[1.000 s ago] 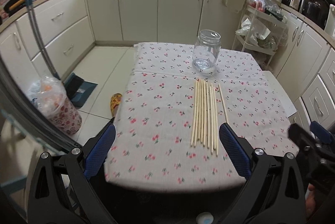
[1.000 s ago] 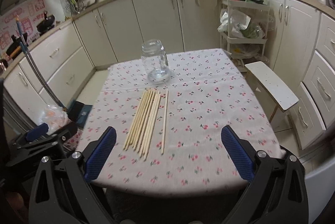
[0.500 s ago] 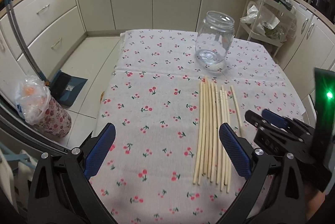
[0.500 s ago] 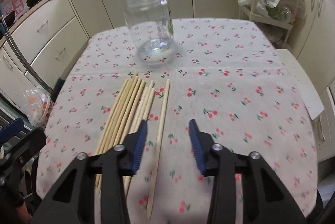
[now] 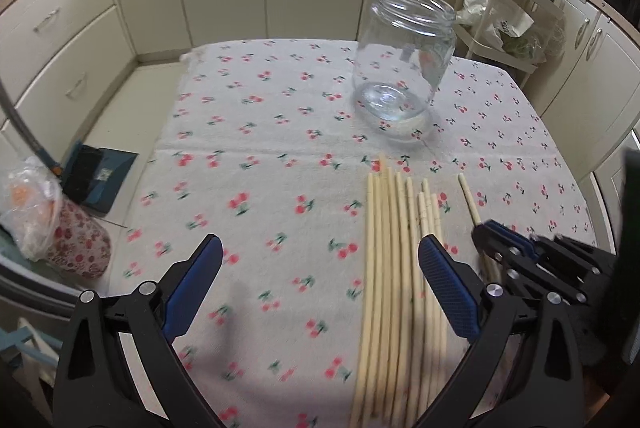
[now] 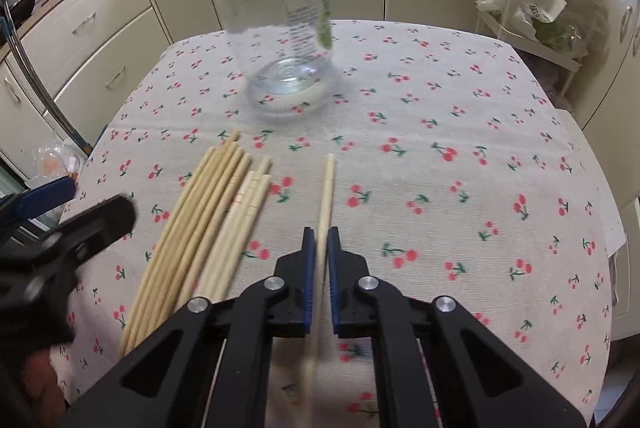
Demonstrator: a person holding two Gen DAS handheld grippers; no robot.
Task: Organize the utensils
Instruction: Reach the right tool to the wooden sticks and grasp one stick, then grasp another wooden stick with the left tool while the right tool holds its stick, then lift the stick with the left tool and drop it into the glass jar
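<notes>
Right wrist: jar label print, illegible

1. The single chopstick is pale wood, slim and straight. It lies flat on the cherry-print tablecloth, apart from the others on their right, its far tip pointing toward the jar. The blue pads of the right gripper have just closed on its near part.

2. The bundle of chopsticks lies flat, side by side and touching, roughly parallel, far ends toward the jar. Some are longer and yellower; a few on the right are shorter and paler.

3. The glass jar is clear, empty, lidless, upright, beyond the chopsticks' far tips.
</notes>
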